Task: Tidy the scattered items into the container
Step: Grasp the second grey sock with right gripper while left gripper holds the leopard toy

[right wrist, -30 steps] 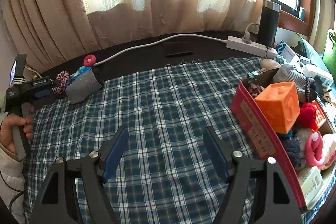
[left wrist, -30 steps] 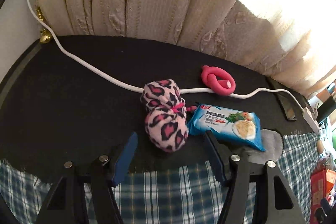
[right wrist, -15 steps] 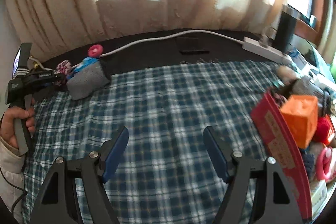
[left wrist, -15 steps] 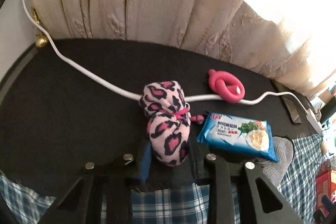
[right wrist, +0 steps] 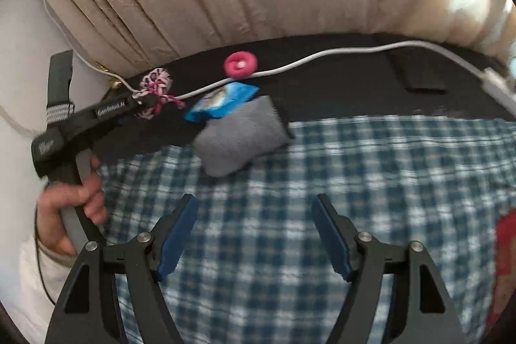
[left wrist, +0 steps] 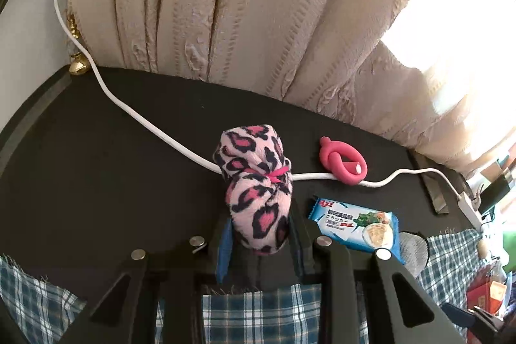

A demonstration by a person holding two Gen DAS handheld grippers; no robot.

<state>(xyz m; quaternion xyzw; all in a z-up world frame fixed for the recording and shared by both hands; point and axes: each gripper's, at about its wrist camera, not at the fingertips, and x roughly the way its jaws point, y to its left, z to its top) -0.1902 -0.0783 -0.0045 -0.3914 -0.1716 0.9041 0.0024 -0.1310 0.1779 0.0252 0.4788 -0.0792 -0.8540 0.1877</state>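
Left gripper (left wrist: 259,242): jaws closed on the near end of the leopard bundle (left wrist: 256,189), a pink-and-black patterned cloth tied at its waist with a pink band. Blue pads press both flanks of the lower lobe. The upper lobe lies over the white cable (left wrist: 145,121), which crosses the dark tabletop (left wrist: 80,166) from 10 o'clock to 3 o'clock in the left wrist view.

At 2 o'clock of the bundle, a pink ring (left wrist: 343,162) touches the cable. At 3 o'clock, just beside the gripper's right finger, lies a blue snack packet (left wrist: 354,224); its far end rests on a grey pouch (left wrist: 412,252). A plaid cloth (left wrist: 258,315) covers the near part of the table; the bundle is off it, on bare tabletop. Beige curtain (left wrist: 225,5) behind.

Right gripper (right wrist: 254,234): jaws wide apart, nothing between them, above the plaid cloth. From this view the left gripper and the hand (right wrist: 69,208) holding it appear at 9 o'clock, the bundle at its tip. The pouch straddles the cloth's far edge at 12 o'clock. A red container edge (right wrist: 504,247) shows at 3 o'clock, blurred; contents cannot be told.
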